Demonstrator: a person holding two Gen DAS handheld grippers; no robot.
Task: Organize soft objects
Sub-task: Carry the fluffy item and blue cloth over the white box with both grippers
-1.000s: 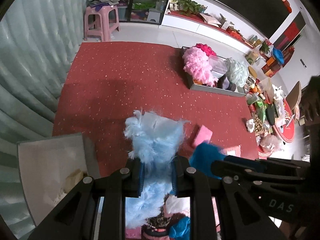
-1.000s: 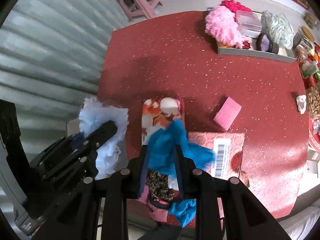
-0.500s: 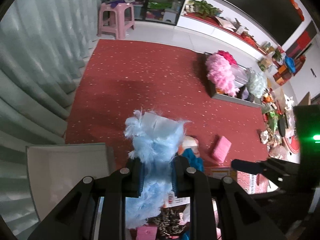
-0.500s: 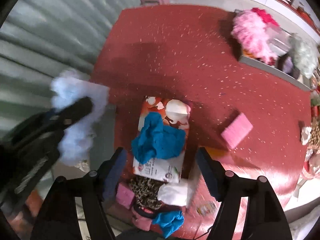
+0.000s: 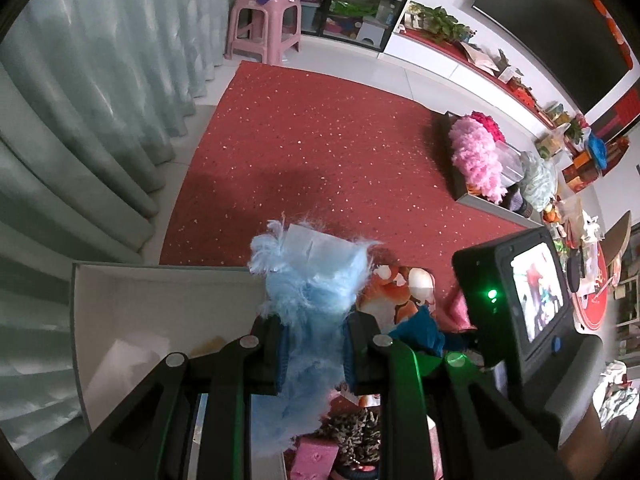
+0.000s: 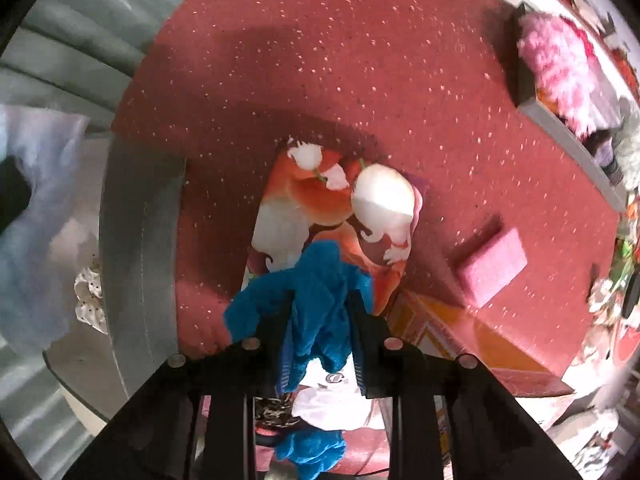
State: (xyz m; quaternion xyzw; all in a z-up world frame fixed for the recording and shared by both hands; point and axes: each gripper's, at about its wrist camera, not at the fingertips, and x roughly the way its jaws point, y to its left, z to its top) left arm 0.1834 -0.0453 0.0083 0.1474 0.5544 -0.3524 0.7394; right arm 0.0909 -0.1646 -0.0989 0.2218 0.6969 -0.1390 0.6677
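My left gripper (image 5: 314, 344) is shut on a light blue feather boa (image 5: 316, 276), held above the right wall of a grey open box (image 5: 120, 288). The boa also shows at the left edge of the right wrist view (image 6: 36, 184). My right gripper (image 6: 320, 320) is shut on a blue cloth (image 6: 320, 280), held over an orange and white printed packet (image 6: 320, 200) on the red carpet (image 6: 340, 60). The right gripper's body and screen show in the left wrist view (image 5: 520, 300). More soft items lie below the jaws, partly hidden.
A pink sponge (image 6: 492, 266) lies on the carpet to the right. A grey tray (image 5: 480, 200) at the far right holds a pink boa (image 5: 476, 160) and other fluffy things. A white spotted item (image 6: 88, 292) lies in the grey box (image 6: 140, 260). Curtains (image 5: 80, 120) hang left.
My right gripper was open above the blue cloth half a second ago; it has come down and shut on it. My left gripper has shifted with the boa toward the grey box.
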